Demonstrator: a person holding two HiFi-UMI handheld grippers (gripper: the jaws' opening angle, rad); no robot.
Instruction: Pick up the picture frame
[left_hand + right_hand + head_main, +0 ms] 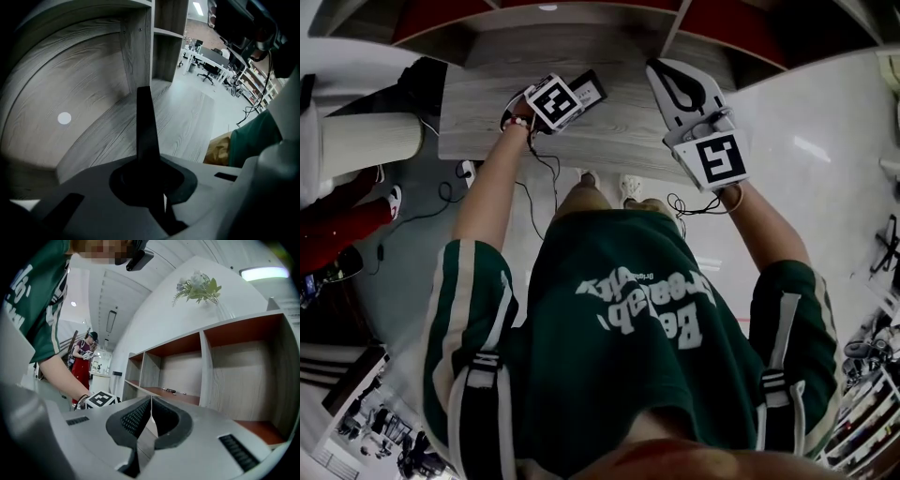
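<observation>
The picture frame (587, 90) is a thin dark slab on the grey wooden tabletop (619, 136). My left gripper (553, 103) points steeply down at it, and its marker cube hides the fingertips in the head view. In the left gripper view the frame (145, 122) stands edge-on as a narrow black strip, with the left gripper (150, 176) shut on its lower end. My right gripper (661, 70) is held level to the right of the frame, apart from it. In the right gripper view the right gripper (151, 411) has its ribbed pads pressed together with nothing between them.
A shelf unit with red-brown compartments (187, 376) stands ahead of the right gripper, with flowers (197, 287) on top and small items (171, 391) on one shelf. Grey wooden partitions (140, 51) rise behind the frame. A person in red (84, 362) stands at the left. Cables (534, 178) trail on the floor.
</observation>
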